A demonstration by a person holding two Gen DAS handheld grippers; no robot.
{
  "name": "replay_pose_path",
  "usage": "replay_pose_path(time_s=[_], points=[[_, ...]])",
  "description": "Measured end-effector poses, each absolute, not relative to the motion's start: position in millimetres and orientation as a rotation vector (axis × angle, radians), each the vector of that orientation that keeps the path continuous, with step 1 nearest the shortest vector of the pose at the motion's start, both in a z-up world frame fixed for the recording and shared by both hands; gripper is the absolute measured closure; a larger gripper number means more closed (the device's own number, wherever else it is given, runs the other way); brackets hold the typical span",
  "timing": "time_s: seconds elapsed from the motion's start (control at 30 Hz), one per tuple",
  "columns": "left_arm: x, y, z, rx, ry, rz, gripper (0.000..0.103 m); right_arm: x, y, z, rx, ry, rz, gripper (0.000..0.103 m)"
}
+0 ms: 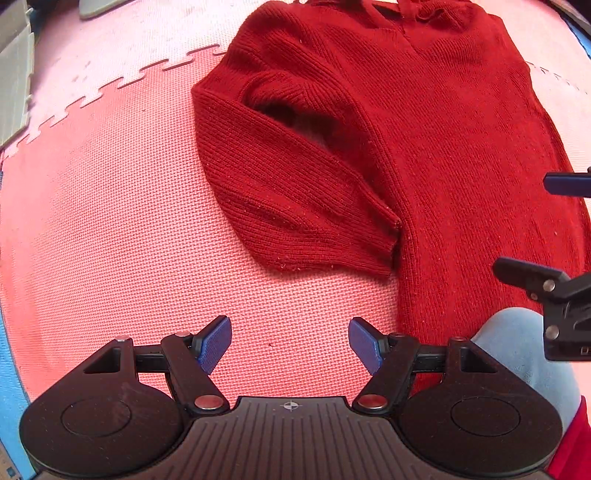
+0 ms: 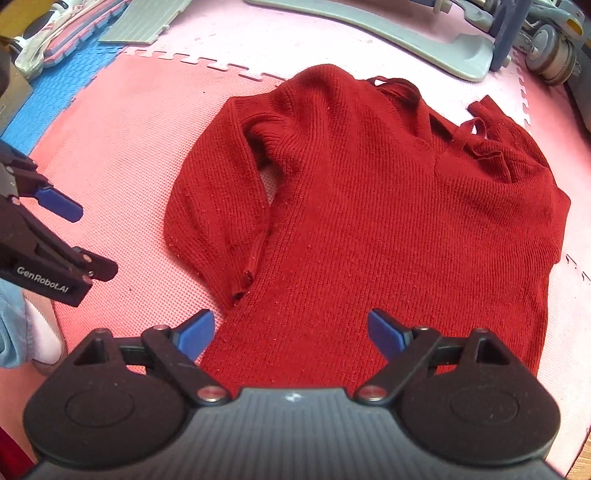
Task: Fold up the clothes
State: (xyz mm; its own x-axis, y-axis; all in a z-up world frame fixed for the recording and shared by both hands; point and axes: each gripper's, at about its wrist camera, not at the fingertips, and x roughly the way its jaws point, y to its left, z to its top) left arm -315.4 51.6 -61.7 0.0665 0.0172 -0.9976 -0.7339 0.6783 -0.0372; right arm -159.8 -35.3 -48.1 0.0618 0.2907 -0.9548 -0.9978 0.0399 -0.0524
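Note:
A dark red knit sweater (image 1: 424,140) lies spread flat on the pink foam mat (image 1: 110,221), neck end far from me. Its one visible sleeve (image 1: 295,206) is folded down along the body, with the cuff near the hem side. My left gripper (image 1: 290,341) hangs open over bare mat just left of the sweater's lower body, nothing between its blue pads. In the right wrist view the sweater (image 2: 388,221) fills the middle. My right gripper (image 2: 291,332) stands open above its lower body, also holding nothing. Each gripper shows at the edge of the other's view: the right gripper (image 1: 524,225) and the left gripper (image 2: 96,242).
Pale pink mat tiles (image 2: 184,33) join the darker ones with puzzle edges, and a blue tile (image 2: 55,92) lies at far left. Grey plastic panels (image 2: 388,29), a wheeled frame (image 2: 550,48) and a shoe (image 2: 55,33) sit beyond the sweater. A light blue clothed knee (image 1: 524,343) is close by.

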Motion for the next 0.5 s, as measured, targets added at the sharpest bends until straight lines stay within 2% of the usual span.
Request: replay_pose_path(time_s=[0.23,0.5], points=[[-322,39,-71,-0.652,1.43,0.654,0.031,-171,-43,-52,-1.015,0.948,1.288,0.012],[-312,37,-72,-0.679,1.357,0.678,0.031,-170,-49,-51,-1.002,0.907,1.265,0.012]])
